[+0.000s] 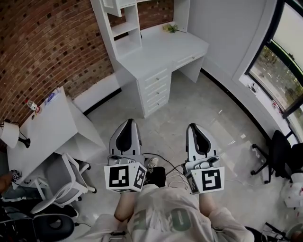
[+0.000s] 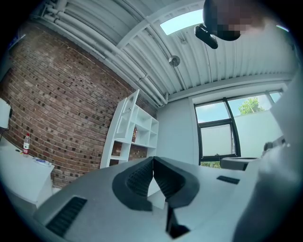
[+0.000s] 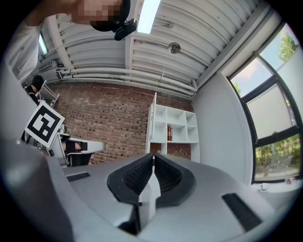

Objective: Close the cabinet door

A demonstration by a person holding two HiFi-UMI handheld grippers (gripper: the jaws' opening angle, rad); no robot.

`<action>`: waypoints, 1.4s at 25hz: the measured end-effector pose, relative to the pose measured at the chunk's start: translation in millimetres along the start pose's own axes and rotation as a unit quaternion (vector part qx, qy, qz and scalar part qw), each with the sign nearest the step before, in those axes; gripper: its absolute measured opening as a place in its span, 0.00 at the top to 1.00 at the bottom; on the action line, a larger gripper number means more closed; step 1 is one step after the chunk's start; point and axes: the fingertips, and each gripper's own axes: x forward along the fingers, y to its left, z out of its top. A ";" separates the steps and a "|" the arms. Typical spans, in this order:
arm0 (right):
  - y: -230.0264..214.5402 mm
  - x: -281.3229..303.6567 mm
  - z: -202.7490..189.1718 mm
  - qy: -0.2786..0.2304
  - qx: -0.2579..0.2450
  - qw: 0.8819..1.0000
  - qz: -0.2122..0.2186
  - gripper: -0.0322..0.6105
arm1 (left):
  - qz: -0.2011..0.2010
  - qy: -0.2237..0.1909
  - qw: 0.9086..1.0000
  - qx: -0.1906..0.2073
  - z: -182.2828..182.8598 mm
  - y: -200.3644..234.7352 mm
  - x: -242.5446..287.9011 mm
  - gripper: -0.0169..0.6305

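Observation:
The white shelf cabinet [image 1: 126,29] stands on a white desk against the brick wall, far ahead of me. Its upper door [image 1: 112,6] hangs open; the left gripper view shows this door [image 2: 126,119] swung out to the left of the shelves, and the right gripper view shows the door [image 3: 153,124] edge-on. My left gripper [image 1: 129,122] [image 2: 153,159] is shut and empty. The right gripper [image 1: 194,126] [image 3: 153,156] is also shut with nothing in it. I hold both side by side at waist height, pointing towards the cabinet and well short of it.
The desk has a drawer stack [image 1: 156,87] and a small plant [image 1: 170,28]. A white table [image 1: 42,127] and a swivel chair [image 1: 57,182] stand at the left, a black chair [image 1: 277,151] by the window [image 1: 279,61] at the right. Cables [image 1: 165,166] lie at my feet.

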 end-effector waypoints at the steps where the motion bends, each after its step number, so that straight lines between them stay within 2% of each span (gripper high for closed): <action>1: -0.9 2.1 -2.6 0.003 -0.004 1.000 0.000 0.91 | 0.002 -0.001 1.000 -0.001 -0.4 2.3 1.4 0.95; 8: -8.0 29.1 -19.8 0.013 -0.006 1.000 0.001 0.91 | 0.006 0.001 1.000 -0.009 -12.2 18.2 24.9 0.95; 15: -27.5 82.2 -39.7 0.012 0.007 1.000 -0.002 0.91 | -0.007 -0.001 1.000 -0.017 -29.8 33.4 94.3 0.95; 19: -59.0 138.1 -48.2 0.007 -0.008 1.000 -0.012 0.91 | -0.025 -0.014 0.999 -0.020 -37.8 40.7 165.3 0.95; 23: -92.0 223.7 -42.3 -0.009 -0.023 1.000 -0.019 0.91 | -0.039 -0.026 0.999 -0.017 -28.3 53.2 255.4 0.95; 30: -142.3 389.5 -33.8 -0.034 -0.022 0.999 -0.010 0.91 | -0.030 -0.039 0.999 -0.012 -14.0 106.8 413.0 0.95; 35: -171.3 477.7 -46.0 -0.022 -0.019 0.999 -0.015 0.91 | -0.023 -0.043 0.999 -0.007 -15.3 135.0 497.7 0.95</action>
